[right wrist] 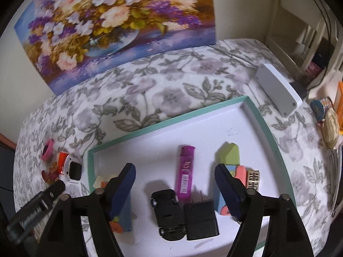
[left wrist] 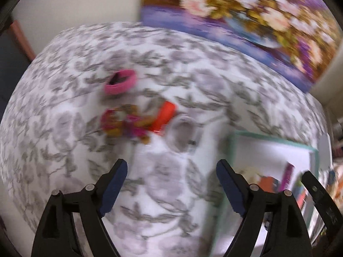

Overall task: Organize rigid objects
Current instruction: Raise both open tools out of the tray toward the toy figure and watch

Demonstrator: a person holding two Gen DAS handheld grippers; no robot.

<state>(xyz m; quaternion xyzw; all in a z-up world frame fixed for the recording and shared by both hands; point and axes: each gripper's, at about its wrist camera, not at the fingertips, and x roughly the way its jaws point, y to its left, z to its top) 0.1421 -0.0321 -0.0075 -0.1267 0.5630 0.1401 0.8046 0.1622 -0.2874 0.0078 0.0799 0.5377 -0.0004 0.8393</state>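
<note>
A white tray with a teal rim [right wrist: 163, 121] lies on the flowered cloth and holds a purple lighter [right wrist: 185, 171], a black toy car [right wrist: 168, 213], a black plug adapter [right wrist: 200, 221], a green block [right wrist: 229, 153] and other small pieces. My right gripper [right wrist: 174, 173] is open above the tray, empty. My left gripper [left wrist: 171, 171] is open and empty over the cloth, left of the tray [left wrist: 232, 147]. Ahead of it lie a pink ring [left wrist: 120, 81], an orange-and-white toy watch [left wrist: 164, 115] and a red-and-yellow trinket [left wrist: 124, 124]. The left view is blurred.
A flower painting [right wrist: 120, 21] leans against the wall behind the table. A white box [right wrist: 278, 90] lies right of the tray, with small items [right wrist: 325, 115] at the table's right edge. The left gripper's body [right wrist: 36, 209] shows at the lower left of the right wrist view.
</note>
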